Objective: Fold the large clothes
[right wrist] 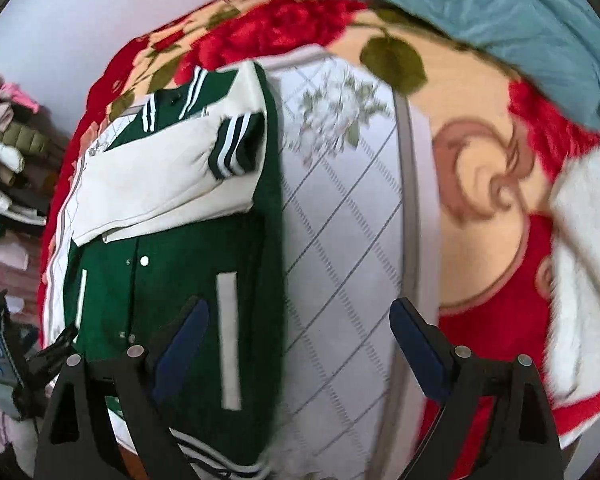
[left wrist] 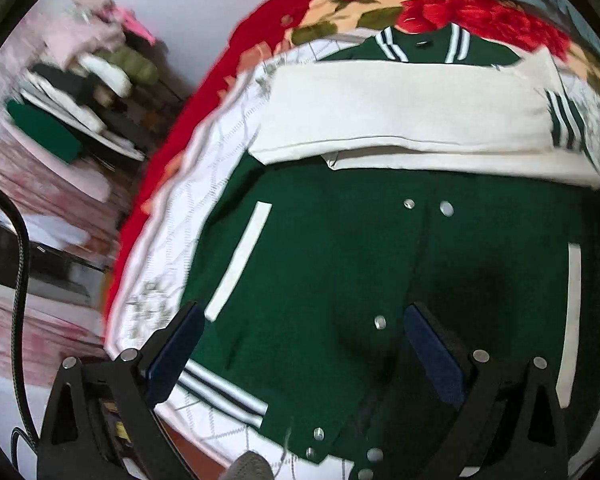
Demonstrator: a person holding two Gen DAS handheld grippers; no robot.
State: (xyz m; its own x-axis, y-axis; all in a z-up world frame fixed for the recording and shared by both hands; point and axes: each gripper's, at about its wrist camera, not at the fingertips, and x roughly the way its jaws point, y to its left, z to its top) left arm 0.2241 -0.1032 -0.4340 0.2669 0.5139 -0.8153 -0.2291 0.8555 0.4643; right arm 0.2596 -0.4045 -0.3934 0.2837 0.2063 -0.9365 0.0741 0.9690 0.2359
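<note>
A green varsity jacket [left wrist: 340, 248] with snap buttons lies flat on a white quilted mat [left wrist: 172, 240]. Its white sleeves [left wrist: 400, 108] are folded across the chest, striped cuffs at the ends. My left gripper [left wrist: 300, 352] is open and empty, hovering over the jacket's lower front near the hem. In the right wrist view the jacket [right wrist: 172, 280] lies left of centre, sleeves [right wrist: 160, 184] across it. My right gripper [right wrist: 300, 344] is open and empty, above the jacket's right edge and the mat [right wrist: 340, 248].
A red floral blanket [right wrist: 480, 184] covers the bed under the mat. A teal cloth [right wrist: 480, 8] lies at the far right. A white towel [right wrist: 580, 260] sits at the right edge. Piled clothes [left wrist: 80, 92] stand at the left beside the bed.
</note>
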